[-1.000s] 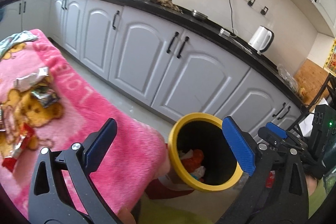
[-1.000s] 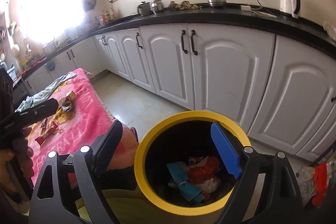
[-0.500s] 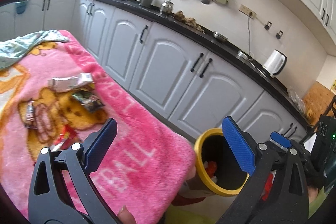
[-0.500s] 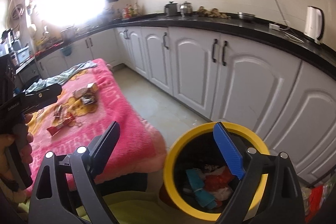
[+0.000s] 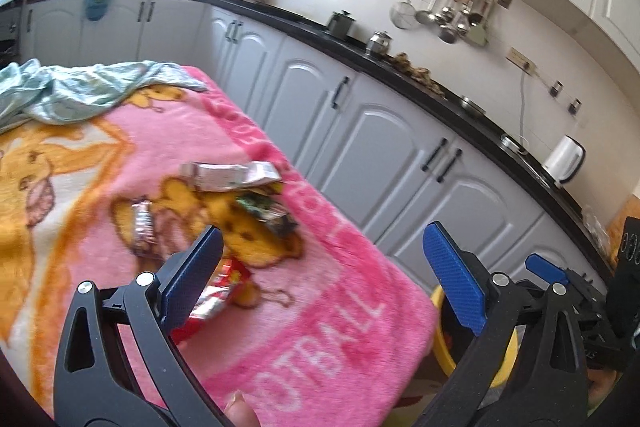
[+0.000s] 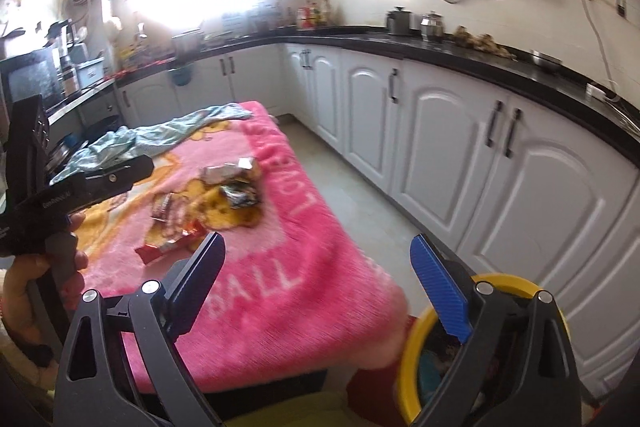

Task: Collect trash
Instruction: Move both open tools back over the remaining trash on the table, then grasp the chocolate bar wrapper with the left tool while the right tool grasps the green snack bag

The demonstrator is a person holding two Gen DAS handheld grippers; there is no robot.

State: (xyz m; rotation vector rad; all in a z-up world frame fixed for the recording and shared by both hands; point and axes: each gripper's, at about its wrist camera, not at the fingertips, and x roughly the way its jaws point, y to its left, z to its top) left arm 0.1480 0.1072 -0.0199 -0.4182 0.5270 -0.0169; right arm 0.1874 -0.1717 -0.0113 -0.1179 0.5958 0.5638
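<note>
Left claw [image 5: 322,269]: jaws spread wide, holding nothing, poised over the wrappers.
Trash: red wrapper [image 5: 212,297] just under the left finger; pink-silver wrapper [image 5: 143,227], silver wrapper [image 5: 228,175] and dark green wrapper [image 5: 268,213] farther in on the pink blanket [image 5: 320,343].
Step in hand: likely picking the red wrapper; press low, pinch foil, not plush.
Right claw [image 6: 318,281]: wide open, empty, near the yellow-rimmed bin [image 6: 412,367].
Room: bin sits past the blanket's right edge; floor gap before the cabinets [image 6: 460,147].
</note>
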